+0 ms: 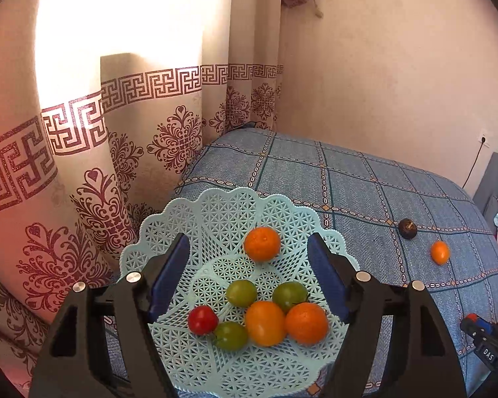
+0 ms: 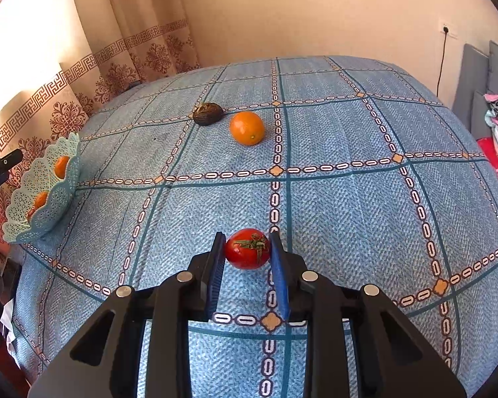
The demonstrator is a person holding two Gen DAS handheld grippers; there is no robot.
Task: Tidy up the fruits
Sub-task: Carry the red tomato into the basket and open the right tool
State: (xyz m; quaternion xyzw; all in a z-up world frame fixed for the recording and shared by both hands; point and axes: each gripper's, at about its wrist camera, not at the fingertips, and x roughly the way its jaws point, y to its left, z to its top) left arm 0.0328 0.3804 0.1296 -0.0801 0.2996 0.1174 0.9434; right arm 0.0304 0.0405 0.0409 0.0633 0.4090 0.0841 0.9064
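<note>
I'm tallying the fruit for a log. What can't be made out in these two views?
- Right wrist view: the pale blue lattice plastic basket is seen side-on; its wall hides most of the fruit inside.
- Left wrist view: the right gripper is cut off by the edge, so its jaws are unseen.
- Both views: the dark wrinkled round fruit is too small to identify.

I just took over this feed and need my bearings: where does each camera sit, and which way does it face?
Left wrist view: on the left tool, looking down over its open fingers into the basket of fruit, curtain behind; the right tool's tip shows at the right edge.
Right wrist view: on the right tool, facing across the blue bedspread; its fingers close on a red tomato.
Shared: the basket, the loose orange and the dark fruit.
</note>
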